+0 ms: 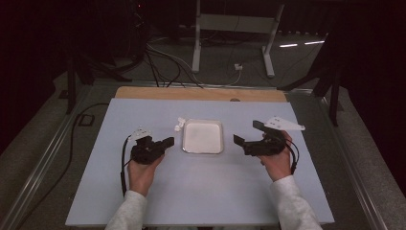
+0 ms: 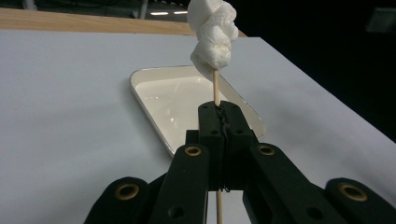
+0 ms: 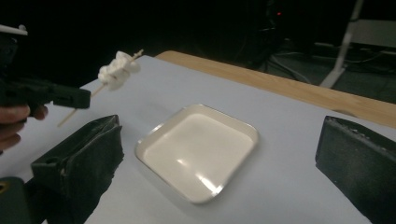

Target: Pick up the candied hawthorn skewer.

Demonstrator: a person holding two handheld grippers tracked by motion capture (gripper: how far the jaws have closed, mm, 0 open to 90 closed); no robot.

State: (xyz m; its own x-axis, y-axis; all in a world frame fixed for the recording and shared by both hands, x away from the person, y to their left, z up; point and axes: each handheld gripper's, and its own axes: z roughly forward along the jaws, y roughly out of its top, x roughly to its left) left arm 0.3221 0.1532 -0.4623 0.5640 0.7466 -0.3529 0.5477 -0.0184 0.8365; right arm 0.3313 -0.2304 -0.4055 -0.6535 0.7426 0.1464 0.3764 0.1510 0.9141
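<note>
Item: left gripper point(image 1: 167, 142). Jaws pressed together, clamped on a thin wooden skewer point(image 2: 216, 93); in the left gripper view the stick passes up between the two black pads and out beyond their tips. Held in the person's left hand point(image 1: 142, 171), to the left of the white tray point(image 1: 203, 148), jaw tips pointing toward the tray's left edge and just short of it.

Item: skewer with marshmallows point(image 2: 213, 35). White, lumpy pieces threaded on the upper part of the stick, bunched near its far end. In the high view the marshmallows point(image 1: 179, 124) sit just off the tray's far left corner. In the right gripper view the skewer point(image 3: 95, 92) slants upward from the left gripper point(image 3: 70, 98), marshmallows point(image 3: 117, 70) raised above the table and to the left of the tray point(image 3: 154, 140), with a short bare tip beyond them.

Item: right gripper point(image 1: 248, 134). Jaws spread wide, nothing between them. In the right gripper view the two black pads stand well apart, with the tray showing in the gap. Held in the person's right hand point(image 1: 277, 163), to the right of the tray, jaws pointing toward its right side without touching it.

Item: tray. White, shallow, rounded corners, glossy inside. Rests flat on the pale blue-grey table point(image 1: 201, 191).
</note>
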